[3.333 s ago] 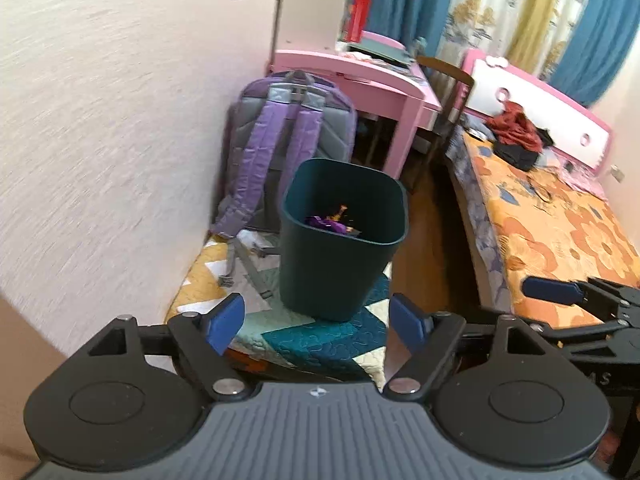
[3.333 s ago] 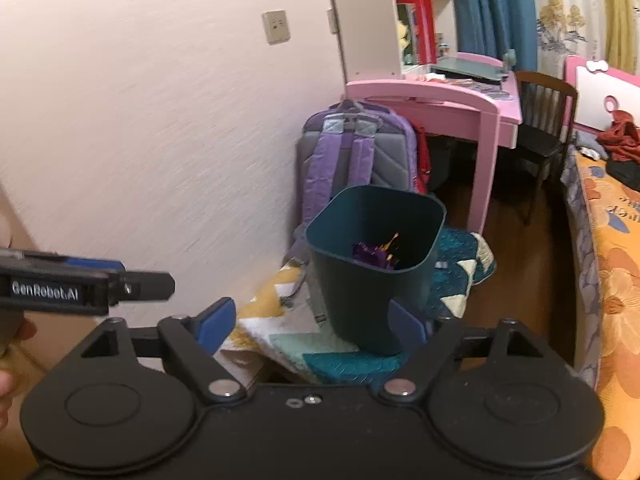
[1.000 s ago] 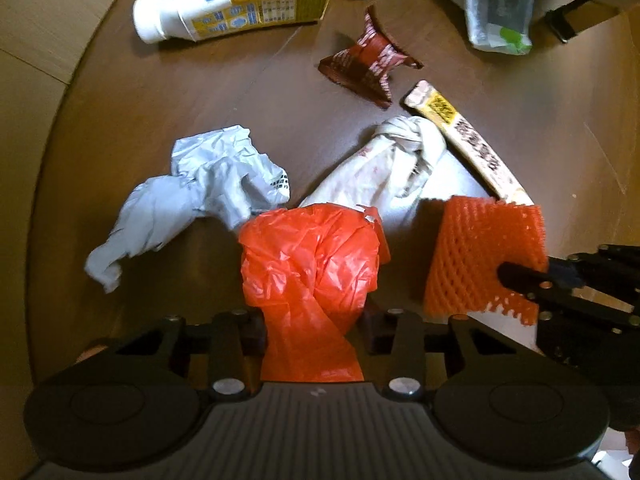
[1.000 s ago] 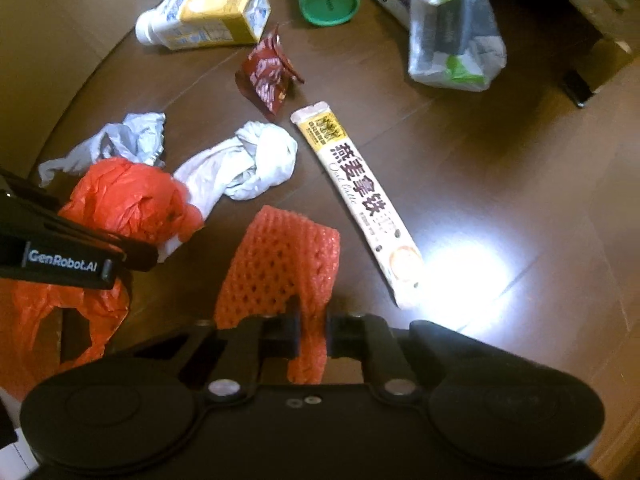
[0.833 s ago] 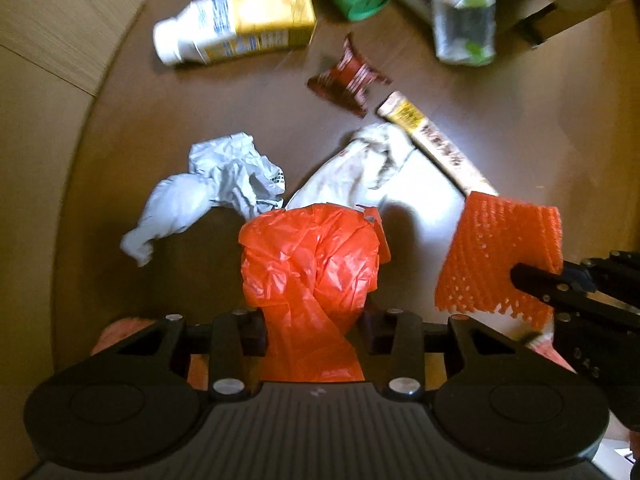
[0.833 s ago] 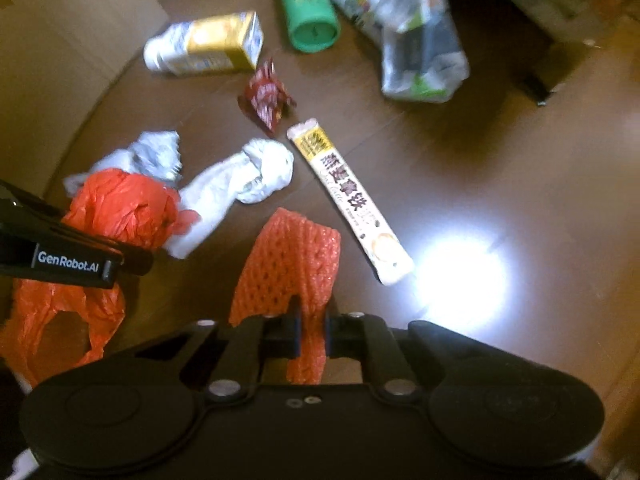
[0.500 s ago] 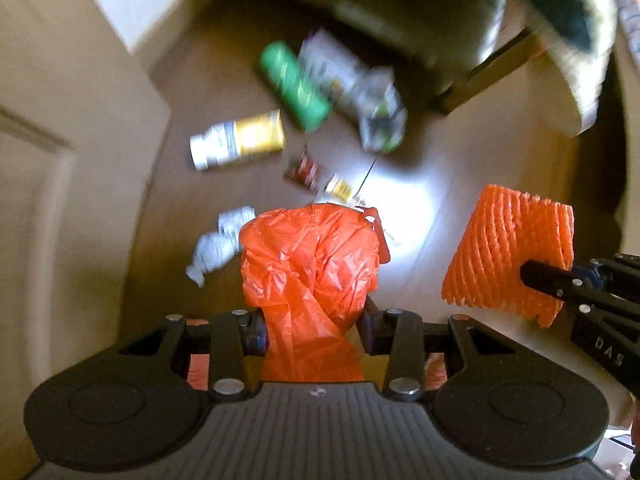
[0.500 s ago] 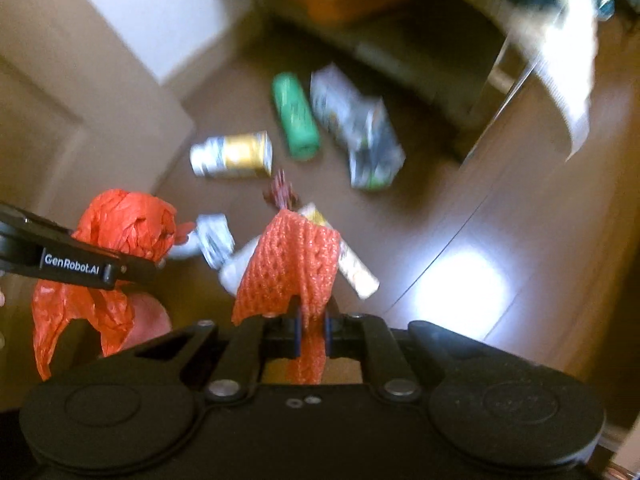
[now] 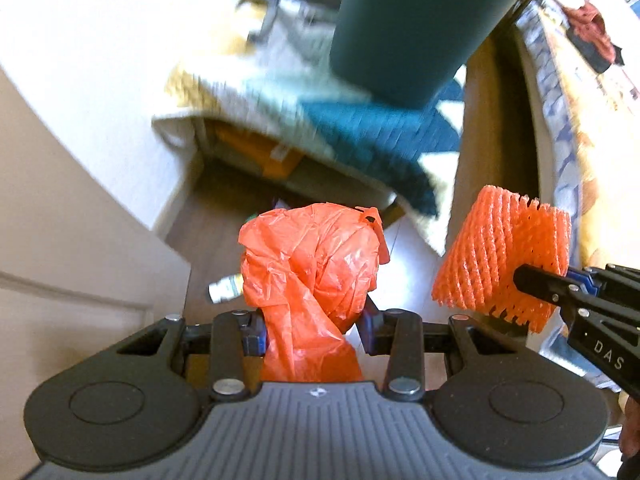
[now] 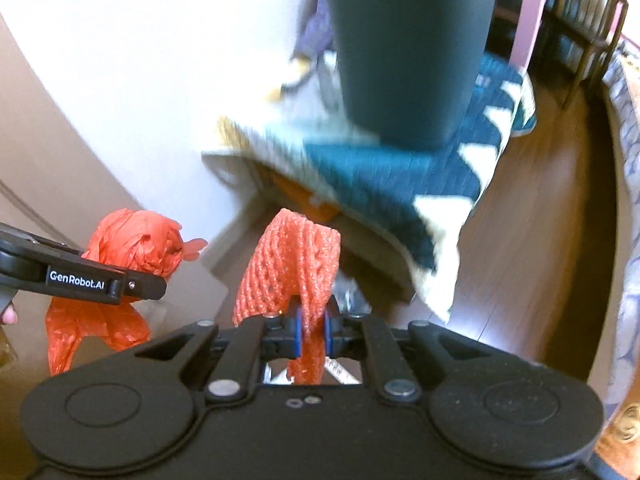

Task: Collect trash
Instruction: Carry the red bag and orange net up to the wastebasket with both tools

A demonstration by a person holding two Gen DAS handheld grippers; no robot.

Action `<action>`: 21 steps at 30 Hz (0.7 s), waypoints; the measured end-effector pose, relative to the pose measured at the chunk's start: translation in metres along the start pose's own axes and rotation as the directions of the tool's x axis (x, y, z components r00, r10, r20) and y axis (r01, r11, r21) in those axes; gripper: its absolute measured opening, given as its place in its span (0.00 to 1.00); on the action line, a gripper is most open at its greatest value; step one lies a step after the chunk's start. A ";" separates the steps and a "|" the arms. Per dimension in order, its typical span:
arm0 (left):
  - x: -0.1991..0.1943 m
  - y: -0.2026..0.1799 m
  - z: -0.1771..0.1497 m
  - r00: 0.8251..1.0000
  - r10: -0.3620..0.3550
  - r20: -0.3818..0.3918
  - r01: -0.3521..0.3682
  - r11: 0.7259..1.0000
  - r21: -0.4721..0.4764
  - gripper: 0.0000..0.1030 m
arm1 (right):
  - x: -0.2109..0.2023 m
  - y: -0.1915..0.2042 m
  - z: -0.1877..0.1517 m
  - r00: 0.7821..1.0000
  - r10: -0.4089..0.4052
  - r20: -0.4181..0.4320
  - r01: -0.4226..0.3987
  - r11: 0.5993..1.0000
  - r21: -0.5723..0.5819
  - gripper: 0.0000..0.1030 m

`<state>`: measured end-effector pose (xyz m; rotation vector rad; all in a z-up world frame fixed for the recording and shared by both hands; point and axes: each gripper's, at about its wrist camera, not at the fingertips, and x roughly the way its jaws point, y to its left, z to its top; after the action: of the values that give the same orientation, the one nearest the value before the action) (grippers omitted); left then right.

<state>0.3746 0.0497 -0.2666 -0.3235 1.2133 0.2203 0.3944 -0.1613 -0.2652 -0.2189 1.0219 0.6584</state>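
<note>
left gripper (image 9: pixel 312 330) clamped on crumpled orange plastic bag (image 9: pixel 316 276); right gripper (image 10: pixel 311 334) pinching orange foam net (image 10: pixel 292 264). both carried clear of floor, for dropping into dark teal bin (image 10: pixel 408 48) above. bin standing on quilted blanket (image 10: pixel 384 176), whose overhanging edge lies between. bottle (image 9: pixel 226 288) left on floor.

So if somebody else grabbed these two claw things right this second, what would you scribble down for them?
Left gripper: shut on the orange plastic bag, held in the air.
Right gripper: shut on the orange foam net, also in the air.
The dark green bin stands on the quilt, ahead of both grippers; its opening is out of view.
Done: both pieces picked up.
Left: drop both into the bin. A bottle lies on the floor; probably collect it too.
</note>
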 end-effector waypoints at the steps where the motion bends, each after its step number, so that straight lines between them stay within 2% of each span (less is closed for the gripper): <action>1: -0.014 -0.003 0.009 1.000 0.000 0.014 0.000 1.000 -0.001 0.38 | -0.012 0.000 0.009 1.000 -0.002 0.017 0.002 1.000 0.006 0.09; 5: -0.056 -0.009 0.043 0.995 -0.037 0.089 0.038 0.999 -0.010 0.38 | -0.057 0.005 0.043 0.996 -0.026 0.082 0.025 1.000 0.013 0.09; 9: -0.099 -0.022 0.077 0.980 -0.090 0.178 0.088 0.996 0.020 0.38 | -0.100 0.007 0.080 0.986 -0.062 0.154 0.061 0.998 0.014 0.09; 14: -0.148 -0.037 0.125 0.955 -0.150 0.255 0.138 0.988 0.063 0.38 | -0.144 0.010 0.122 0.961 -0.128 0.245 0.122 0.992 0.038 0.09; 21: -0.197 -0.065 0.180 0.923 -0.189 0.337 0.163 0.981 0.103 0.38 | -0.173 0.006 0.168 0.924 -0.182 0.337 0.154 0.982 0.110 0.09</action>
<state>0.4884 0.0552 -0.0169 -0.3130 0.8363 0.0712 0.4510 -0.1488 -0.0311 -0.1116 0.6802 0.4760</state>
